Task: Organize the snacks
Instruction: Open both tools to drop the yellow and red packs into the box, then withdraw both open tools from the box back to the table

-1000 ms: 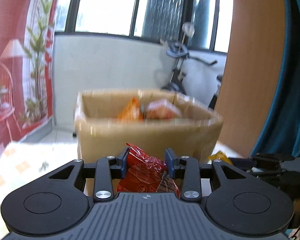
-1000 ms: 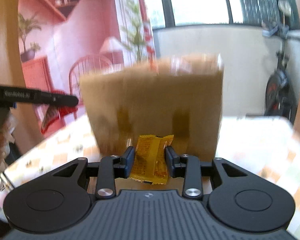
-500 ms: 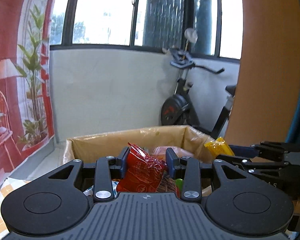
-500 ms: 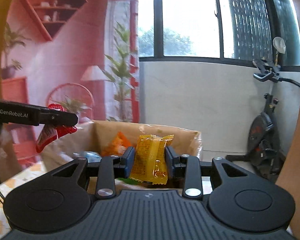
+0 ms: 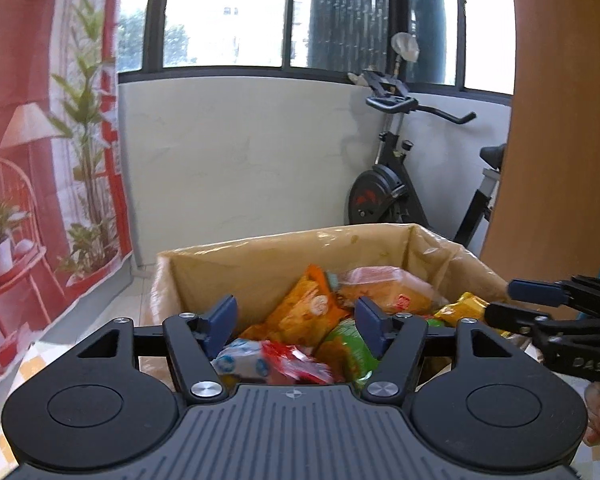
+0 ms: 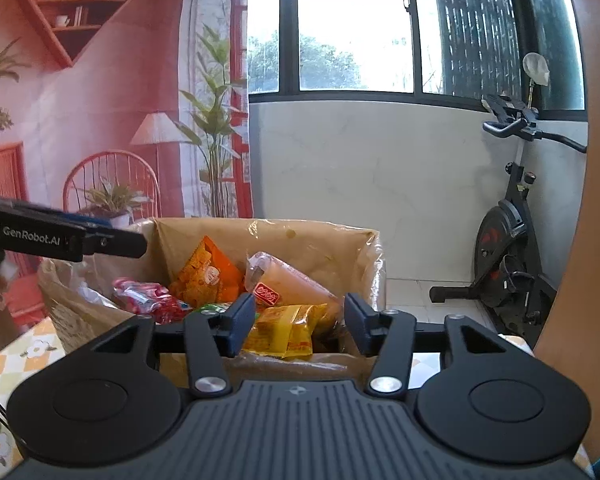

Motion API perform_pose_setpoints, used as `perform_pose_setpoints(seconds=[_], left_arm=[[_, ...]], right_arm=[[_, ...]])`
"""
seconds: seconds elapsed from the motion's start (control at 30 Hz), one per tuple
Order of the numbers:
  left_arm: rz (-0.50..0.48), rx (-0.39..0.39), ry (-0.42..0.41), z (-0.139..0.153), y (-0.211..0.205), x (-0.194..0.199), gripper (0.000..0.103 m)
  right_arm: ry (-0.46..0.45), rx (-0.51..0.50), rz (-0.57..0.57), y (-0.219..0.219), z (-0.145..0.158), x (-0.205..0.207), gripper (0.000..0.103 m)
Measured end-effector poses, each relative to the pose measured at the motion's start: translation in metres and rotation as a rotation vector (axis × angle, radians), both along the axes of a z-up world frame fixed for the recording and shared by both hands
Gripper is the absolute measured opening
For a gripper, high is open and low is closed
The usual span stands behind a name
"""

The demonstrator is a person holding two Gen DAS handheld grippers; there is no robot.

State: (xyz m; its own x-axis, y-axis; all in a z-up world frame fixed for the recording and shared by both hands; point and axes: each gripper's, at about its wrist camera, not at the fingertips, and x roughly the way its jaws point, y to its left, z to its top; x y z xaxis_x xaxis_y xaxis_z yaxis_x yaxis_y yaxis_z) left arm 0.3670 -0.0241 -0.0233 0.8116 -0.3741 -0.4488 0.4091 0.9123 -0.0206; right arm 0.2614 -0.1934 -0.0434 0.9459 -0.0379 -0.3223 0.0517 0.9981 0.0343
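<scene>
A cardboard box (image 5: 236, 268) lined with clear plastic holds several snack packets. My left gripper (image 5: 296, 316) is open above the box; a red packet (image 5: 296, 364) lies loose in the box below it, blurred. My right gripper (image 6: 299, 320) is open above the box's (image 6: 320, 240) near right corner; a yellow packet (image 6: 284, 332) lies between and below its fingers, free of them. The yellow packet (image 5: 460, 308) and the right gripper (image 5: 540, 304) also show in the left wrist view. The red packet (image 6: 148, 300) and the left gripper (image 6: 112, 240) show in the right wrist view.
An orange packet (image 5: 304, 312), a green packet (image 5: 348, 348) and a long pale packet (image 6: 292, 284) lie in the box. The box stands on a checked tablecloth (image 6: 16, 364). An exercise bike (image 6: 508, 248) stands behind. A wooden panel (image 5: 556, 120) is at right.
Both grippers rose over the box and opened. The red packet left the left gripper and the yellow packet left the right gripper; both now lie in the box.
</scene>
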Motion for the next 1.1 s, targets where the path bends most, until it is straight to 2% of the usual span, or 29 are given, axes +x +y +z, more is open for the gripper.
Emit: perform_pose_setpoints(seconds=[0.43, 0.6, 0.93, 1.1], left_arm=[[0.048, -0.053, 0.013, 0.009, 0.061, -0.034, 0.068], [0.061, -0.064, 0.027, 0.003, 0.076, -0.046, 0.068], [0.049, -0.116, 0.123, -0.034, 0.108, -0.071, 0.067], [0.067, -0.112, 0.205, -0.064, 0.117, -0.076, 0.066]], right_arm=[[-0.053, 0.057, 0.013, 0.009, 0.005, -0.031, 0.053], [-0.045, 0.027, 0.041, 0.019, 0.003, -0.036, 0.053], [-0.042, 0.050, 0.056, 0.044, -0.018, -0.065, 0.053], [0.042, 0.101, 0.088, 0.063, -0.047, -0.068, 0.053]])
